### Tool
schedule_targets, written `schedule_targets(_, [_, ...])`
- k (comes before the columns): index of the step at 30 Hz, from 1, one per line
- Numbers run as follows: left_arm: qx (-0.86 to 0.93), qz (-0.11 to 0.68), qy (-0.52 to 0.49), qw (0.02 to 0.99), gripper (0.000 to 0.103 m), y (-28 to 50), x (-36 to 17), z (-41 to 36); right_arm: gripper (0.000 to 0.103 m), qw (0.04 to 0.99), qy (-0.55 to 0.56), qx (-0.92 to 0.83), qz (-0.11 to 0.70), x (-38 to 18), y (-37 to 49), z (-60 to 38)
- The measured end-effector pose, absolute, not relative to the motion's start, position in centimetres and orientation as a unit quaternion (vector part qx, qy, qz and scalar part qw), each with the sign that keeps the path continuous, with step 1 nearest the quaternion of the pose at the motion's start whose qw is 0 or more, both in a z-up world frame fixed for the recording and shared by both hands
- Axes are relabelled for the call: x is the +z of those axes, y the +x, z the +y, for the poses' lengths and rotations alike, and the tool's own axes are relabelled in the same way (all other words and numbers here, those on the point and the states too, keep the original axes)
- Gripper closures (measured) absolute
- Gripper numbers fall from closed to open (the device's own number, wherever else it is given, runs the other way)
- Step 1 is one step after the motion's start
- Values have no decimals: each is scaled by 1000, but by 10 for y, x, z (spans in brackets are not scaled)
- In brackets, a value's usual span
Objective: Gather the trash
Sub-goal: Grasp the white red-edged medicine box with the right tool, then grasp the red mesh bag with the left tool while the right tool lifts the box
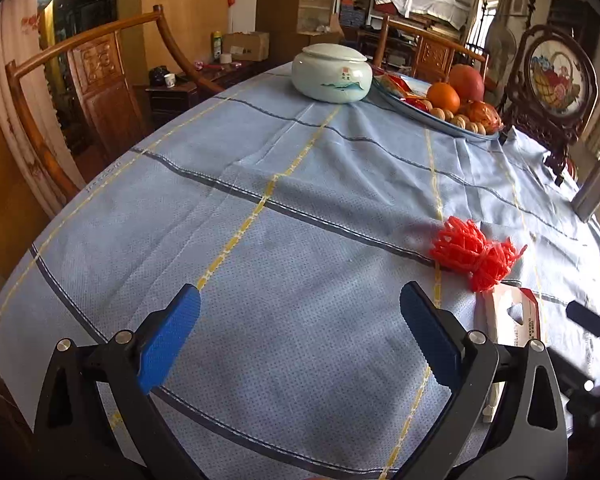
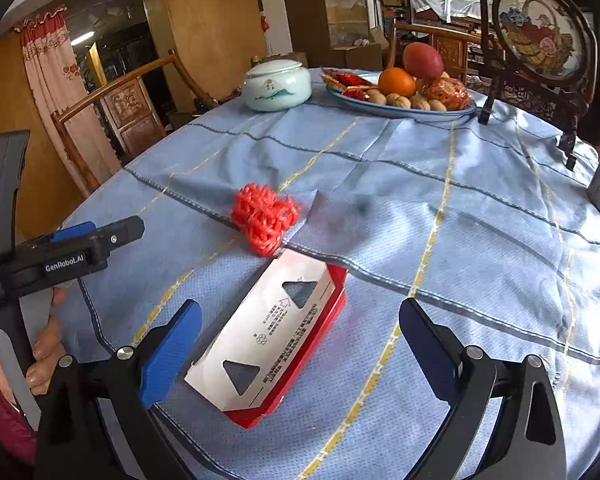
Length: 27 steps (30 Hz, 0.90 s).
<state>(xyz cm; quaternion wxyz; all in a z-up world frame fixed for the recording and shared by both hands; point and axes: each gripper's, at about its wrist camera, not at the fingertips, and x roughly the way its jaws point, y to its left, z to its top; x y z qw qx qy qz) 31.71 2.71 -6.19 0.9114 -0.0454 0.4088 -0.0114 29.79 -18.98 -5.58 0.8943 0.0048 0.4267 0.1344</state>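
Note:
A crumpled red plastic net [image 1: 474, 254] lies on the blue checked tablecloth [image 1: 284, 184], ahead and right of my left gripper [image 1: 300, 308], which is open and empty above bare cloth. A flattened red and white carton [image 1: 512, 318] lies just past its right finger. In the right wrist view the carton [image 2: 272, 336] lies between the open jaws of my right gripper [image 2: 300, 320], nearer the left finger, untouched. The net [image 2: 264, 214] lies just beyond the carton. The left gripper's body [image 2: 60, 256] shows at the left edge.
A white lidded ceramic jar [image 2: 278, 84] and a blue plate [image 2: 400, 110] of fruit, nuts and red packets stand at the far side. A dark framed embroidery screen [image 2: 540, 40] stands at the far right. Wooden chairs [image 1: 96, 92] ring the round table.

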Motion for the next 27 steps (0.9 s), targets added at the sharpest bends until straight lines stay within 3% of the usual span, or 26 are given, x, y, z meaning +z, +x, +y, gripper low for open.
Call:
schedule_targets(16, [-14, 401, -30, 915, 7, 317, -61, 20, 6, 873, 3, 139, 468, -77, 307, -182])
schedule_targets(17, [-15, 402, -32, 915, 7, 317, -61, 21, 10, 874, 2, 138, 465, -77, 307, -182])
schedule_targets(18, [-15, 403, -34, 915, 7, 317, -61, 21, 32, 876, -1, 138, 462, -76, 306, -182])
schedule_targets(19, [-15, 403, -35, 914, 7, 317, -61, 21, 42, 878, -2, 141, 457, -74, 306, -183])
schedule_targets(20, [-16, 404, -36, 914, 7, 317, -61, 22, 63, 882, -1, 138, 451, -71, 305, -184])
schedule_targets(21, [-16, 404, -37, 914, 7, 317, -61, 22, 72, 888, 0, 132, 441, -67, 304, -187])
schedule_targets(22, [-16, 404, -37, 914, 7, 318, -61, 22, 76, 893, 1, 127, 432, -64, 303, -189])
schedule_targets(23, [-16, 404, -37, 914, 7, 318, -61, 22, 87, 898, 2, 121, 423, -60, 302, -193])
schedule_targets(27, [-14, 404, -36, 914, 7, 318, -62, 22, 90, 906, 20, 112, 407, -50, 301, -205])
